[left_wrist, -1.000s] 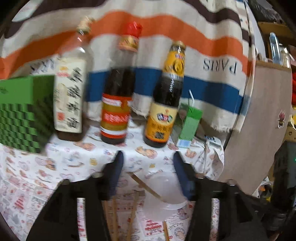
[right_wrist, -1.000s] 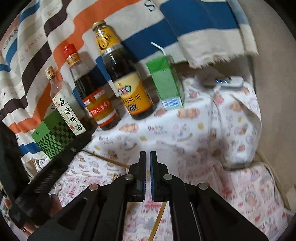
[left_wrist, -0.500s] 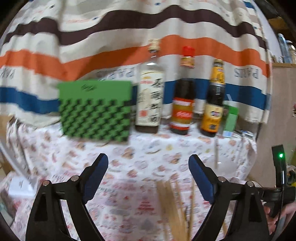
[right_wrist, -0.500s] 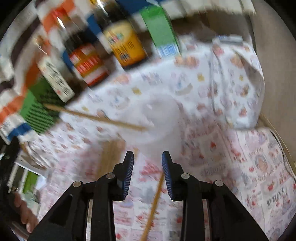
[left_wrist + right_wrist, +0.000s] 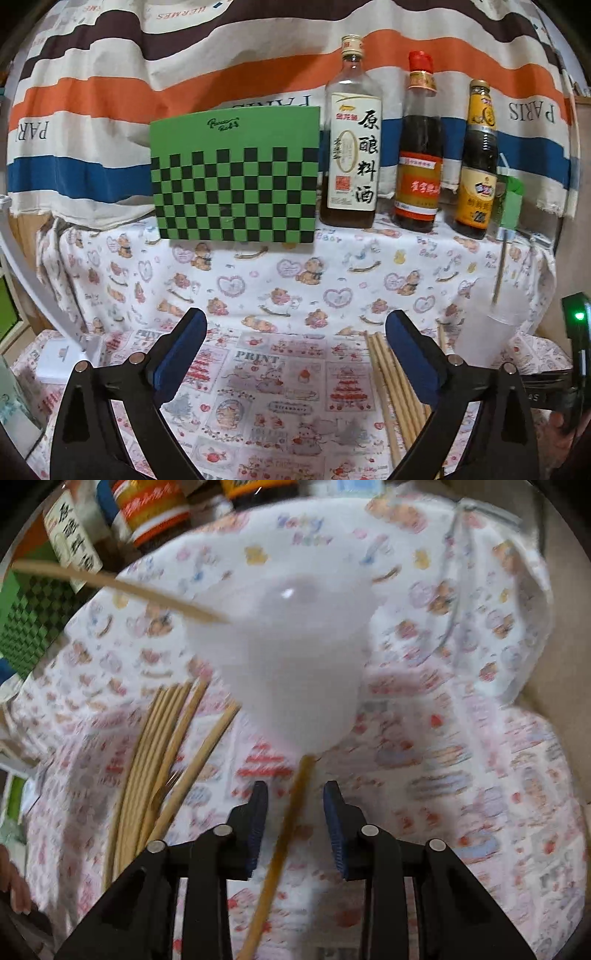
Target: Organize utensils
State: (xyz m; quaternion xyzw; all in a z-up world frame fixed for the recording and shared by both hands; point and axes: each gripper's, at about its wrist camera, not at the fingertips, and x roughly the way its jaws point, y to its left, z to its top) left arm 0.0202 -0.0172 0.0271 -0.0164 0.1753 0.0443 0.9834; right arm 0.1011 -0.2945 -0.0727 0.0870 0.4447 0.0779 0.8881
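Closer now, printed tablecloth [image 5: 280, 280] fills the view below striped fabric [image 5: 184, 85].

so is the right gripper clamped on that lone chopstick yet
No, the right gripper stands open around the lone chopstick, with gaps showing on both sides.

The left gripper [image 5: 295, 343] points slightly downward, its blue-padded jaws spread wide after just opening further, nothing between them. The right gripper [image 5: 295, 812] tilts steeply down, jaws partly apart, having just been opening, and they straddle a single chopstick [image 5: 280, 842] without pressing on it. A bare hand [image 5: 13, 886] shows at the right view's lower left edge.
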